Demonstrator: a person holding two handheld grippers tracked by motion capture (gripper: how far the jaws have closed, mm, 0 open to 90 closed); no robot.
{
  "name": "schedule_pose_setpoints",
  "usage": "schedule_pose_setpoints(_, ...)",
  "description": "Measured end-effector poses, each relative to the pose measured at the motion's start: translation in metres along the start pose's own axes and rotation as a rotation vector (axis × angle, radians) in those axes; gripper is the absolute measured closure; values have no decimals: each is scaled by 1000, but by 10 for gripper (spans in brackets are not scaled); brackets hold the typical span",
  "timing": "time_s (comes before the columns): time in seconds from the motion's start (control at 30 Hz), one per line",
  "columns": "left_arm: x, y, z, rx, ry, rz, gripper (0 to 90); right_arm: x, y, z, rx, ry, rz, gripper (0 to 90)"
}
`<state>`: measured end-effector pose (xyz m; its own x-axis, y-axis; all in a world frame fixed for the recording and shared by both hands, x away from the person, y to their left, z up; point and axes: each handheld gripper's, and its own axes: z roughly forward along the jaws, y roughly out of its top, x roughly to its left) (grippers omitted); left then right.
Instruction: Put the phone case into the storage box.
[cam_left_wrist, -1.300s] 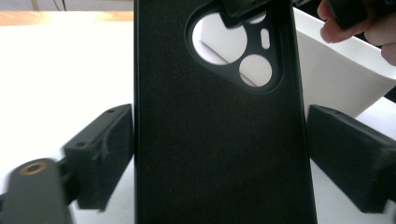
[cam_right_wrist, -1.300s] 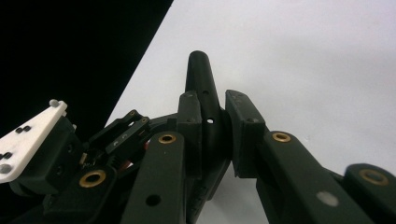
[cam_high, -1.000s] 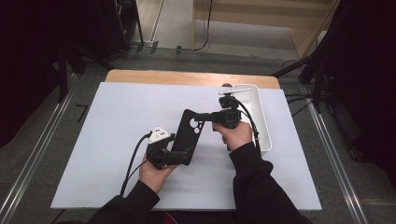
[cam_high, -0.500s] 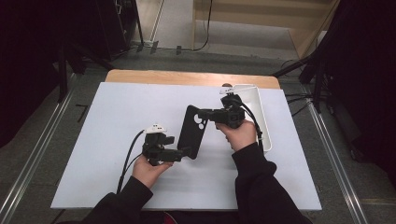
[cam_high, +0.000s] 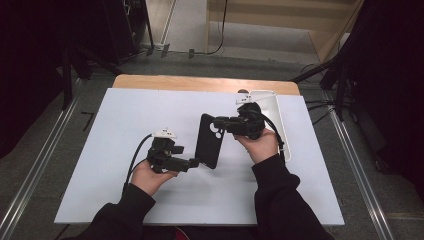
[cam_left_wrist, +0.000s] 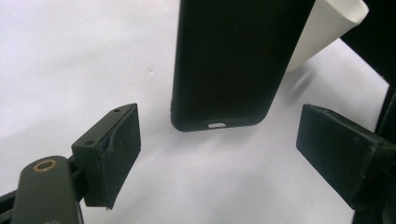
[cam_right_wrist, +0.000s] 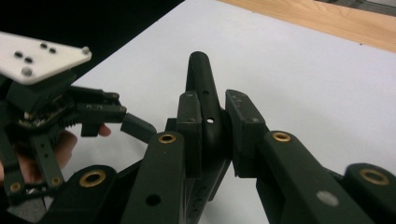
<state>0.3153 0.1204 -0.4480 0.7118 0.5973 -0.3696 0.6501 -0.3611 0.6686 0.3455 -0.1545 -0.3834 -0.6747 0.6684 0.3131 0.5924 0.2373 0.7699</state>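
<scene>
Phone case (cam_high: 210, 141), black, is pinched edge-on in the right gripper (cam_high: 220, 123), pads clamped on both faces near its top end; in the right gripper view the case (cam_right_wrist: 201, 93) stands up between the two pads, small holes showing in its edge. Case hangs tilted above the white table cover (cam_high: 125, 120), lower end toward the left gripper (cam_high: 196, 162). Left gripper jaws stand wide and have just been closing a little; nothing is between them. In the left gripper view the case's bottom end (cam_left_wrist: 224, 84) with its port cutout sits ahead of the pads (cam_left_wrist: 116, 149), apart from both, not touched. White tray (cam_high: 272, 107) lies at the table's right edge, behind the right hand (cam_high: 260, 145). Left hand (cam_high: 152, 175) holds its gripper low over the cover, cable trailing back toward the sleeve.
</scene>
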Motion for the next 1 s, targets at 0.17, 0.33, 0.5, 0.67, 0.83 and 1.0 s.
schedule_pose_setpoints(0.17, 3, 4, -6, 20, -10, 7, 216, 2, -2, -2, 17, 34, -79, 747)
schedule_pose_setpoints(0.33, 7, 8, -14, 32, -41, 20, 306, 2, -2, -1, 32, 96, -102, 747)
schedule_pose_setpoints(0.5, 9, 12, -25, 15, -71, 33, 338, 1, -3, -2, 38, 153, -104, 747)
schedule_pose_setpoints(0.67, 10, 15, -32, 12, -107, 65, 360, -1, -3, -3, 55, 184, -118, 748)
schedule_pose_setpoints(0.83, 10, 20, -35, 36, -131, 78, 358, 0, -3, -3, 68, 226, -143, 747)
schedule_pose_setpoints(1.0, 11, 23, -39, 33, -165, 97, 354, 3, -3, -2, 77, 254, -185, 747)
